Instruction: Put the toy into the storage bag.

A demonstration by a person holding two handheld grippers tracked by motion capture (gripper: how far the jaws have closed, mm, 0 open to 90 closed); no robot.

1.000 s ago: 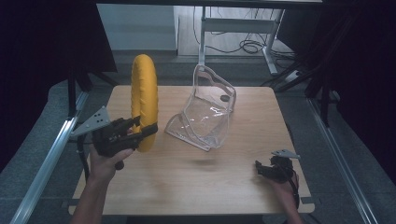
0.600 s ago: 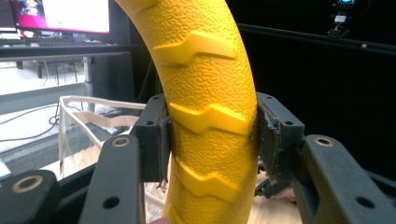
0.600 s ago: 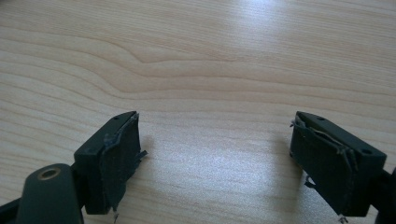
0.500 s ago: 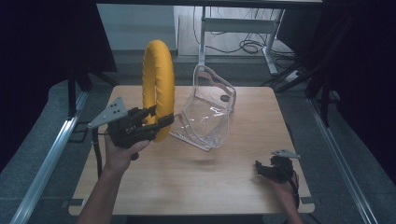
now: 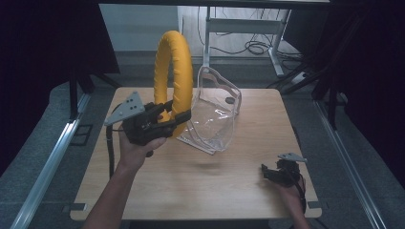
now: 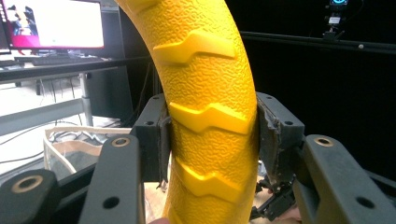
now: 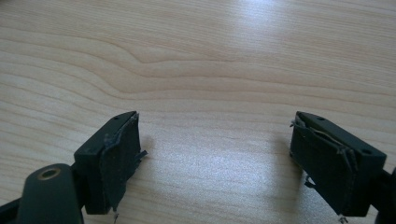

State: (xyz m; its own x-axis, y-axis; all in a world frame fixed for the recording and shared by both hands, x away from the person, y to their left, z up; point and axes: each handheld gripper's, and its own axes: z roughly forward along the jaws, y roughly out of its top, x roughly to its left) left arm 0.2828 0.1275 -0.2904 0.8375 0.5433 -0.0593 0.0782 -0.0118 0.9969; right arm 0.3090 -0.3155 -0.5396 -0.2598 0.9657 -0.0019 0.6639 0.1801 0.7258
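**Yellow ring held upright beside open clear bag, left side**

Left gripper (image 5: 179,117): fingers (image 6: 152,140) are clamped on the yellow ring (image 5: 174,76), one pad on each flank of the tube, as seen in the left gripper view, where the ribbed yellow rubber (image 6: 210,116) is pinched between both pads. Grip point is low on the ring; most of the loop stands above the fingers.

Ring location: lifted off the counter (image 5: 215,186), held roughly vertical, plane seen nearly edge-on from the high view. Long axis runs up-down.

Clear plastic bag (image 5: 215,114): stands on the counter just to the right of the ring, mouth up and held open by its stiff rim. Ring and bag look close, maybe touching at the bag's left wall; contact cannot be confirmed.

Right gripper (image 5: 272,172): parked low at the near right corner of the counter, fingers (image 7: 114,158) spread wide, nothing between them, bare wood below. Well apart from the bag.

Key relation, as a judgement: the bag mouth lies to the right of and slightly beyond the held ring. Insertion is likely the work in hand, so the ring would need carrying rightward over the rim and lowering. Left hand is clearly the nearer one; the right could be brought in to steady the bag wall.

Risk: a thin bag may be tipped by the ring's edge.
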